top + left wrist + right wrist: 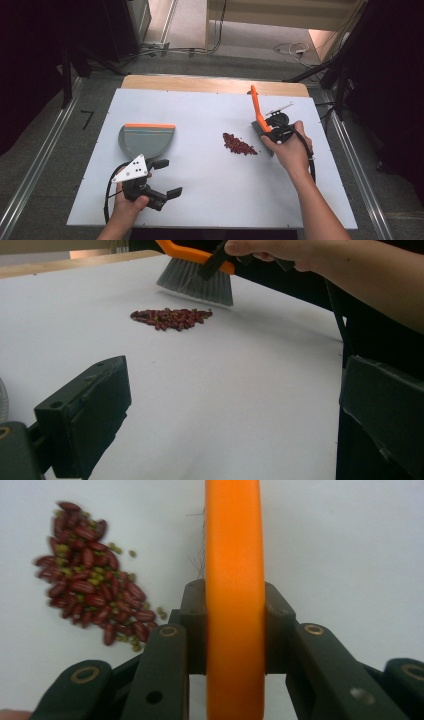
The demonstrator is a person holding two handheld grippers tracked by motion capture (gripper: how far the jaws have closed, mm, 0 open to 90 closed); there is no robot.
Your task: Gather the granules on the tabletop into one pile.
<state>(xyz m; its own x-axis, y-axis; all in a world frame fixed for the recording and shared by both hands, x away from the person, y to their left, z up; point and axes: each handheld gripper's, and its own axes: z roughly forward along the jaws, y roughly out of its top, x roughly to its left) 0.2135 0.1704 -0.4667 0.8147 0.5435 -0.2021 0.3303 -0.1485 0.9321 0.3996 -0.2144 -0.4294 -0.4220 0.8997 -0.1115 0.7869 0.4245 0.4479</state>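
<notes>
A pile of red and green beans (239, 144) (171, 318) (92, 600) lies on the white table (210, 200). My right gripper (275, 134) (234, 625) is shut on the orange handle of a hand brush (256, 107) (234, 555), whose grey bristles (197, 284) hang just right of the pile. A grey dustpan with an orange lip (146, 138) rests on the table at the left. My left gripper (167, 178) (235, 405) is open near the front left, just in front of the dustpan, with nothing between its jaws.
The white board covers a wooden table (215, 84) whose far edge shows. Cables (292, 50) run across the floor beyond it. Metal rails (35, 165) run along both sides.
</notes>
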